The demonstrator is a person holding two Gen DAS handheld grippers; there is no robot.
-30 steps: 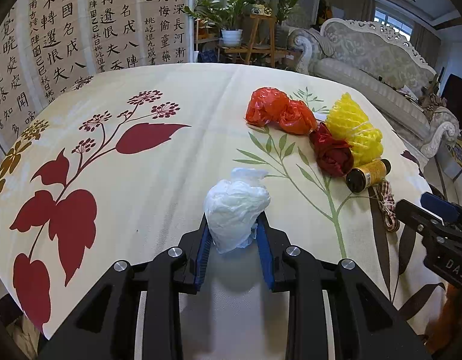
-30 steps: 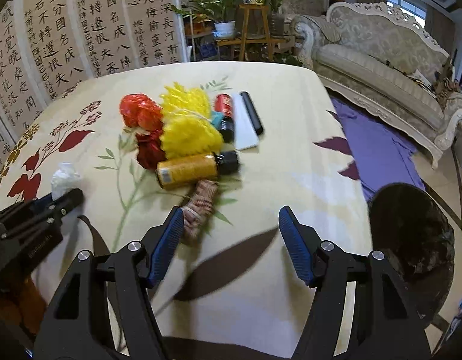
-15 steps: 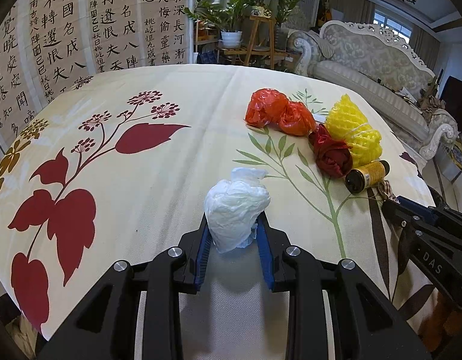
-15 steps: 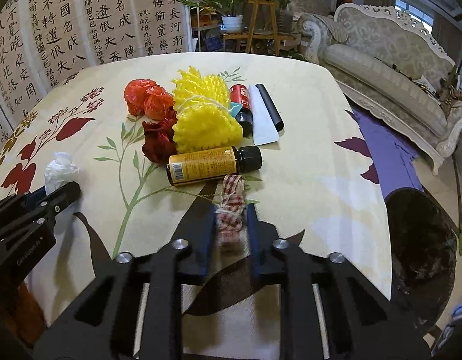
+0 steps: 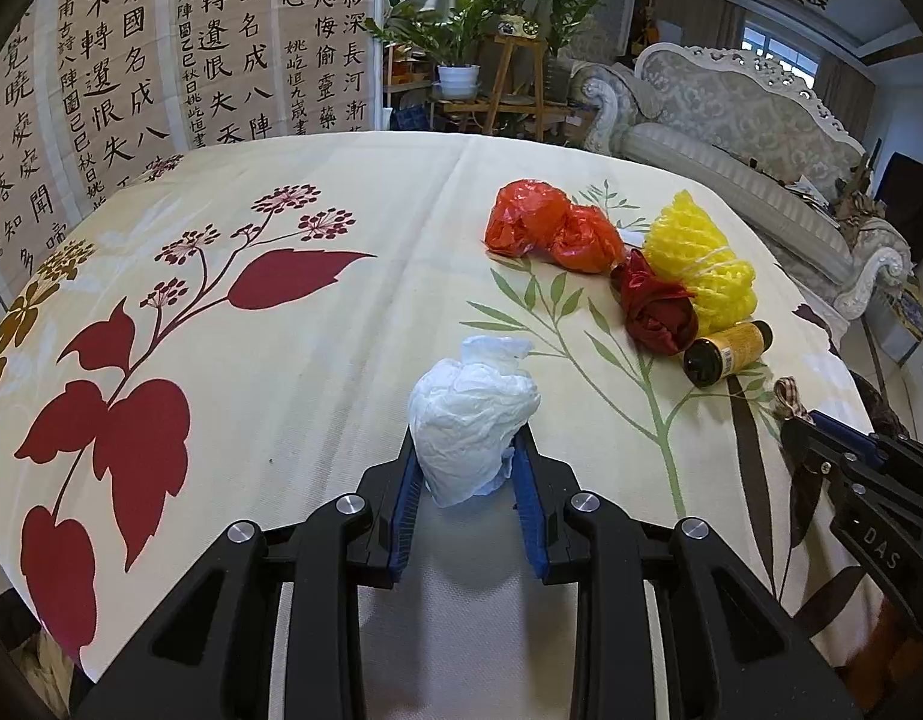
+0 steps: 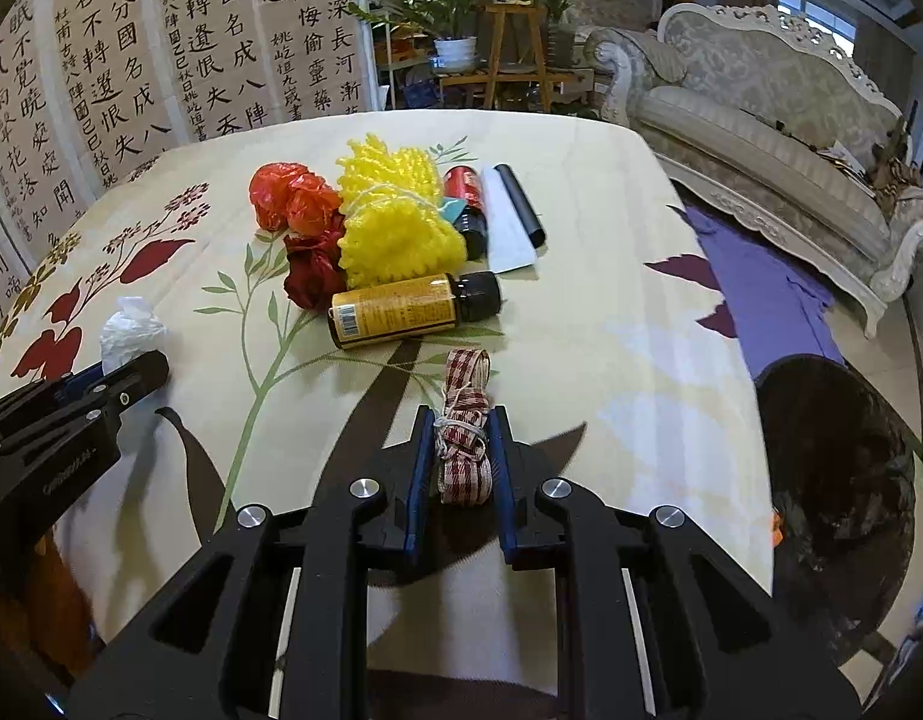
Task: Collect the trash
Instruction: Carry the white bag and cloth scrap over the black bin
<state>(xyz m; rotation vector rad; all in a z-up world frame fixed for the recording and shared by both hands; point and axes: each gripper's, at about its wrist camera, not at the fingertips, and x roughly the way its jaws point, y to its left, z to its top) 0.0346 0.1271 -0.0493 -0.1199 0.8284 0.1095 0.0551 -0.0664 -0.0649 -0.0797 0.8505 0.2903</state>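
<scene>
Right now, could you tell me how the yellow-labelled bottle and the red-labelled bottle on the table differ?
The yellow-labelled bottle lies crosswise at the near edge of the pile, fully exposed, its dark cap pointing right. The red-labelled bottle lies pointing away, further back, partly hidden behind the yellow foam netting. The yellow-labelled one also looks larger, though it is closer. Both are dark bottles lying on their sides on the tablecloth, and neither claw touches them.

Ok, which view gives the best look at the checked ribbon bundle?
The right wrist view: the checked ribbon bundle sits centred between the right claw pads, string tie and pattern clear. The left wrist view shows only its tip at the right edge, poking past that claw.
</scene>
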